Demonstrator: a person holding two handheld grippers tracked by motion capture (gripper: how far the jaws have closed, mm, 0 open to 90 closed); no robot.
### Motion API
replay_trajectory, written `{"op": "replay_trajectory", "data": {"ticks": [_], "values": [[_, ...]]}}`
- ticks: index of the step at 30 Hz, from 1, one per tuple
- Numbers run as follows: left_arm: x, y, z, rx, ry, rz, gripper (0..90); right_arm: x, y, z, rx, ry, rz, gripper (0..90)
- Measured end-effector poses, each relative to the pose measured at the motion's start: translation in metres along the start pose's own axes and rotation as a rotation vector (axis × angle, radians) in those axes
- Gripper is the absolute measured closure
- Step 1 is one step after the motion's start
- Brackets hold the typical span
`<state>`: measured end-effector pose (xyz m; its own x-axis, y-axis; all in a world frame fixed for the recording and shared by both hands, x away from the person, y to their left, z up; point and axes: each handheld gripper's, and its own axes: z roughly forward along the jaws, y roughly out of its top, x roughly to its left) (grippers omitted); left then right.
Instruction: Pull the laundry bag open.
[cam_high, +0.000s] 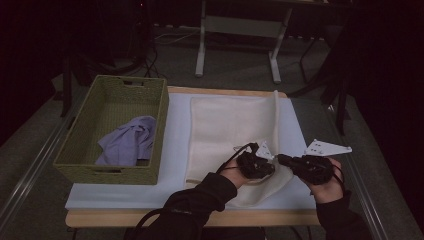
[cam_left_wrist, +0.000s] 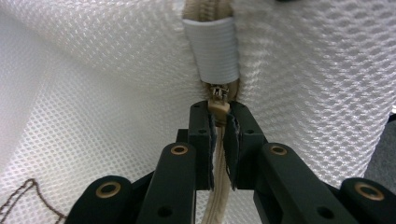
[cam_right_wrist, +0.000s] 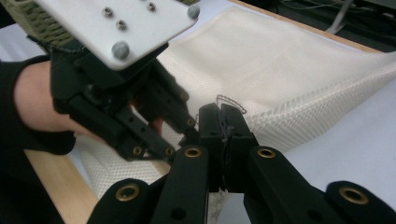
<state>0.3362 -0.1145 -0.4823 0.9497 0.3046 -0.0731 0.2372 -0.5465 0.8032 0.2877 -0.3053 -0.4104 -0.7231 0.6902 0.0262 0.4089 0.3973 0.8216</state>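
Observation:
A white mesh bag (cam_high: 225, 125) lies flat on the pale mat, its near right corner lifted between my two grippers. In the left gripper view, my left gripper (cam_left_wrist: 219, 122) is shut on the beige zipper pull (cam_left_wrist: 218, 107), just below the small metal slider (cam_left_wrist: 217, 91) and a white ribbed elastic tab (cam_left_wrist: 212, 51). My right gripper (cam_right_wrist: 224, 122) is shut on a thin edge of the mesh bag (cam_right_wrist: 299, 70), close beside the left gripper (cam_right_wrist: 140, 126). From above, the left gripper (cam_high: 267, 165) and right gripper (cam_high: 281, 160) nearly meet tip to tip.
A green woven basket (cam_high: 160, 115) stands at the left of the table with a lavender cloth (cam_high: 127, 140) in it. The pale mat (cam_high: 175, 165) covers the wooden table (cam_high: 100, 218). White desk legs (cam_high: 201, 50) stand on the floor beyond.

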Motion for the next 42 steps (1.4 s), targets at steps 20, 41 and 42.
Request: {"op": "replay_trajectory", "data": {"ticks": [20,41,42], "values": [[-0.002,-0.002,-0.01,-0.029,0.052,0.022,81.8,-0.01,-0.009,-0.007,-0.018,0.004,0.083,79.2],[-0.001,-0.001,-0.019,-0.055,0.064,0.022,81.8,-0.026,-0.016,0.018,0.123,0.042,0.206,50.9],[-0.001,-0.001,-0.019,-0.054,0.065,0.026,81.8,-0.027,-0.016,0.019,0.125,0.04,0.201,49.0]]}}
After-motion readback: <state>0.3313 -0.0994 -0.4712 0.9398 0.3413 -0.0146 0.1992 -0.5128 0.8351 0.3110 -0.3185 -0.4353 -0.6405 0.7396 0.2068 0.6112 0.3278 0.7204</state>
